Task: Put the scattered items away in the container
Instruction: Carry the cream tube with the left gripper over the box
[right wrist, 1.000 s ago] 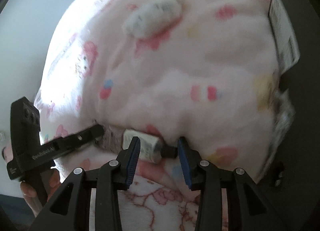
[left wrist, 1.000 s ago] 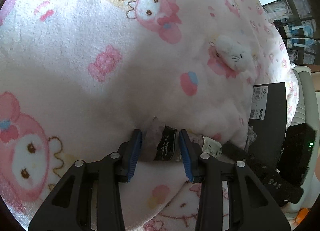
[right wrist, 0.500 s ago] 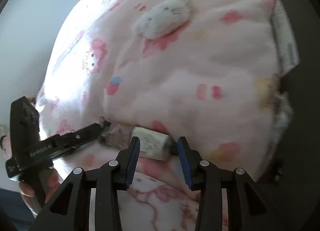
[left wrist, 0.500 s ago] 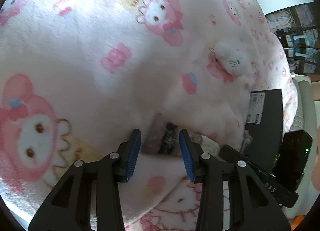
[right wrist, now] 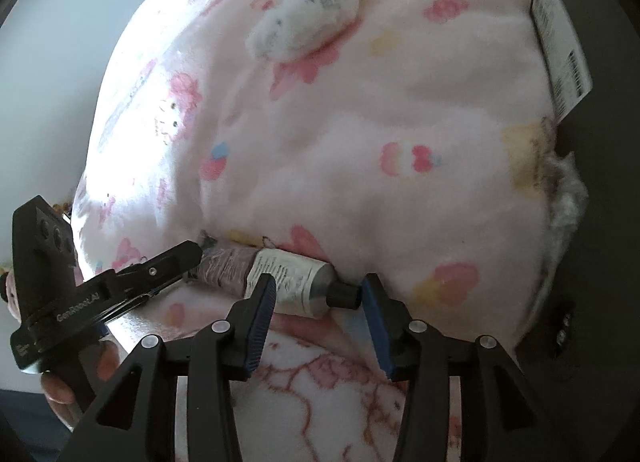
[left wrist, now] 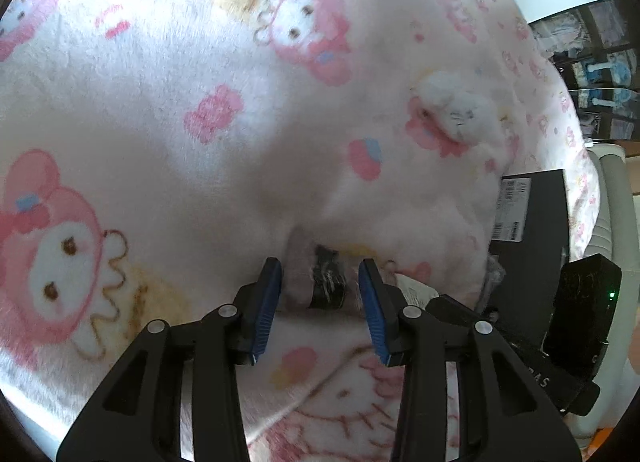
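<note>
A squeeze tube (right wrist: 280, 278), pink at its crimped end and white with print toward a black cap, lies in a fold of the pink cartoon blanket (right wrist: 360, 121). My right gripper (right wrist: 316, 294) is open, its jaws on either side of the tube's cap end. My left gripper (left wrist: 320, 286) is open around the tube's crimped end (left wrist: 316, 278); the left gripper also shows in the right wrist view (right wrist: 176, 266). A small white plush cat (right wrist: 308, 17) lies further up the blanket and shows in the left wrist view (left wrist: 456, 105). The dark container (left wrist: 532, 238) sits to the right.
The container carries a white barcode label (right wrist: 560, 37), which also shows in the left wrist view (left wrist: 512, 205). White stuffing (right wrist: 568, 197) sits at its edge. Shelves with toys (left wrist: 600, 65) stand far behind. A pale wall (right wrist: 60, 41) lies left.
Both grippers stayed open and shifted slightly around the tube; the right gripper closed in, so the tube's cap end now sits between its jaws. The tube has not been lifted.
</note>
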`<state>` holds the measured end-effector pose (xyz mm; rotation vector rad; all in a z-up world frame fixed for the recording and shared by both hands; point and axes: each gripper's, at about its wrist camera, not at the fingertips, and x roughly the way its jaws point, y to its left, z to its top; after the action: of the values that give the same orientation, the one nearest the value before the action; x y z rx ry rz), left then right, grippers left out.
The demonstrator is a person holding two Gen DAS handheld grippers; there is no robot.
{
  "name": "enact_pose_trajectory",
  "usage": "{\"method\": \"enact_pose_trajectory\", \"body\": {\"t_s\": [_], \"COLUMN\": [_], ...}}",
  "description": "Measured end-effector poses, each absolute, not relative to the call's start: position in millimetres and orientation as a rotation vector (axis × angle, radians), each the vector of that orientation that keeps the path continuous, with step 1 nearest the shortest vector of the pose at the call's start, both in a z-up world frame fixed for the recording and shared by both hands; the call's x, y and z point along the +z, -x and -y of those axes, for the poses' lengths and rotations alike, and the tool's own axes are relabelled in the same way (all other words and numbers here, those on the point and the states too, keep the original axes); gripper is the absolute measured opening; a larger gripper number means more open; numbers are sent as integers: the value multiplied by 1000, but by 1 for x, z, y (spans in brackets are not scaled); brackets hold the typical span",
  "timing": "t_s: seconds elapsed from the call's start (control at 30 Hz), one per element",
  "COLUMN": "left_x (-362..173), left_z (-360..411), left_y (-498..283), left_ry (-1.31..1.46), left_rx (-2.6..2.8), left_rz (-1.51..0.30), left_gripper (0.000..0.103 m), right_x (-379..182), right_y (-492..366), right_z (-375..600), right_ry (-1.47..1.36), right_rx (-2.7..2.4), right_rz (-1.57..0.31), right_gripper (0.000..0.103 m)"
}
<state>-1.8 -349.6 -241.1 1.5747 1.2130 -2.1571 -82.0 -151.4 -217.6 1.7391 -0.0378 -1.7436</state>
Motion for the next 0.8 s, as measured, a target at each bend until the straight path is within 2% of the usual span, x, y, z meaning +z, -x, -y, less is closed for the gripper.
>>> {"method": "enact_pose_trajectory", "body": {"t_s": [0.2,0.4,0.67,0.8], "left_x": [-192,-159,-115,-101], "left_z": [324,275,207,166], "left_y": [-2,34,73,98], "left_ry": [-1482,-1499,-1489,-1512], "left_rx": [-2271,-2392,-2549,-2596], "left_rz": [-1223,-1118,-969,-874], "left_gripper": [39,38,37,37], "right_x": [-162,-108,-107,-74], "right_y": [97,114,138,157], "right_z": [127,75,20,-29], "right_ry": [-1578,-1436,-1406,-1327], "right_rx": [-1822,-1931,-2020,-2099], "right_rz": [45,81,174,171], "right_gripper": [42,42,41,42]}}
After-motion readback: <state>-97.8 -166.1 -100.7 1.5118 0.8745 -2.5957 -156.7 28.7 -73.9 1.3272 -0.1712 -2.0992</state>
